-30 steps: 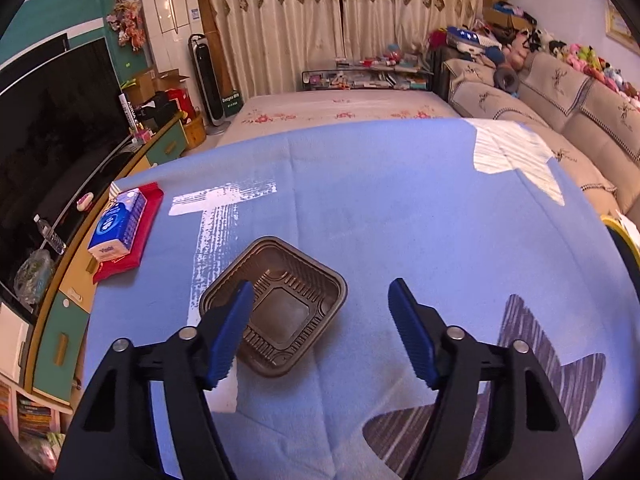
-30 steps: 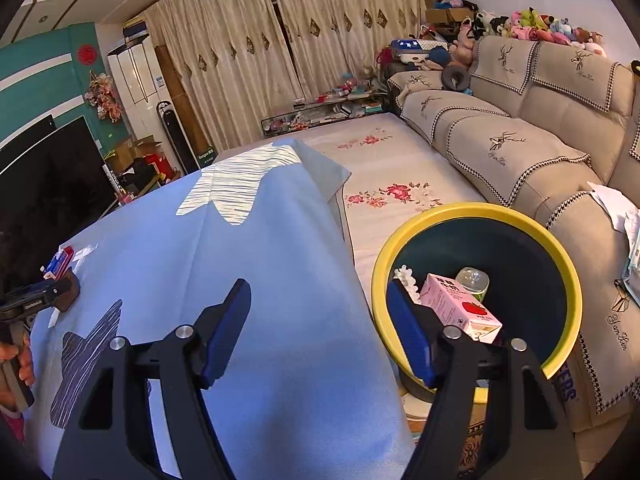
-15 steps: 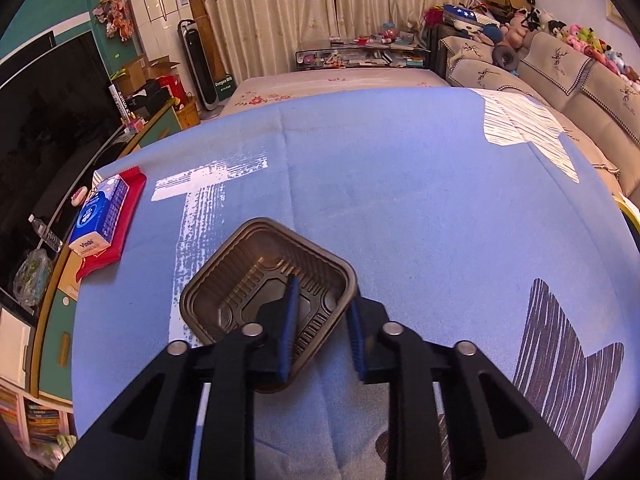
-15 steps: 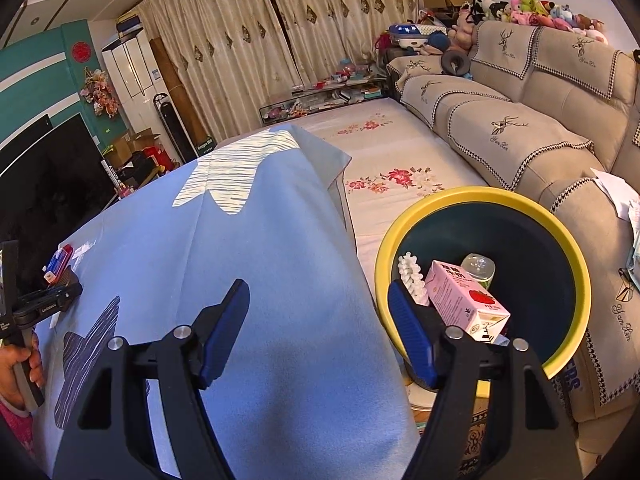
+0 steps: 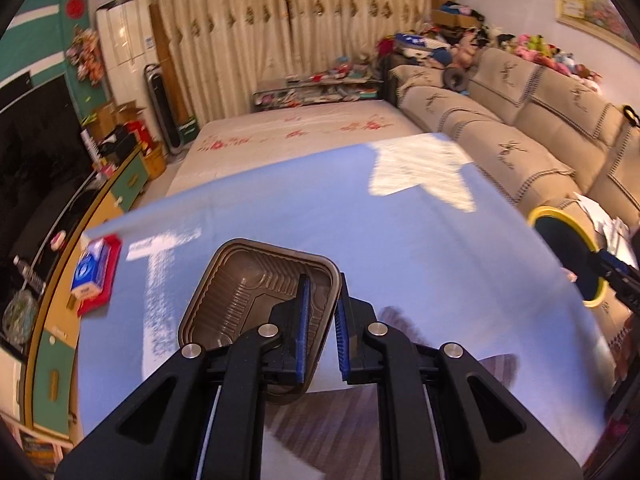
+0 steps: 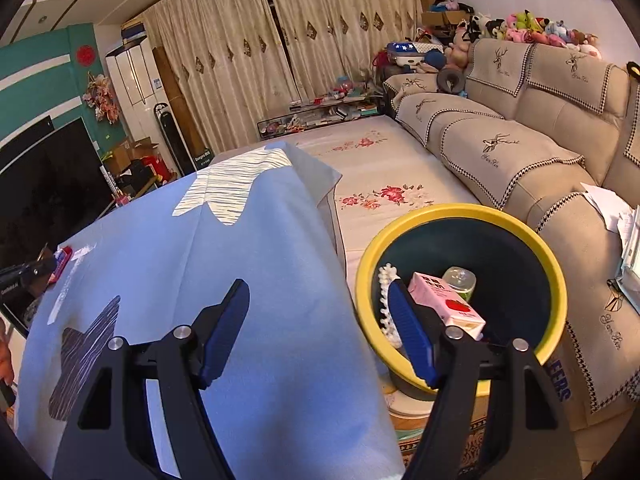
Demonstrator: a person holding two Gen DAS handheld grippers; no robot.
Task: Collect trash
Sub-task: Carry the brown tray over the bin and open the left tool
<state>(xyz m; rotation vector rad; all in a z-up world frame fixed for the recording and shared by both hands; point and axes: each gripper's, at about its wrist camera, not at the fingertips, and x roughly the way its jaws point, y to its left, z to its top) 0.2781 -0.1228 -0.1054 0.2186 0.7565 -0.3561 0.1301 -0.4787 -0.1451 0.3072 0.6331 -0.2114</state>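
Over the blue cloth (image 5: pixel 400 240), brown tray (image 5: pixel 248 292) tilted, mouth toward camera, left tongs (image 5: pixel 322 312) clamped on its rim.

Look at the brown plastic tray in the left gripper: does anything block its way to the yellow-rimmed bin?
Nothing visible does. The left gripper is shut on the tray wall, and only bare blue tablecloth lies toward the bin beyond the table's edge.

Tissue pack (image 5: pixel 89 272) on red tray (image 5: pixel 105 280), blue tablecloth (image 5: pixel 300 216), beige sofa (image 6: pixel 520 136).
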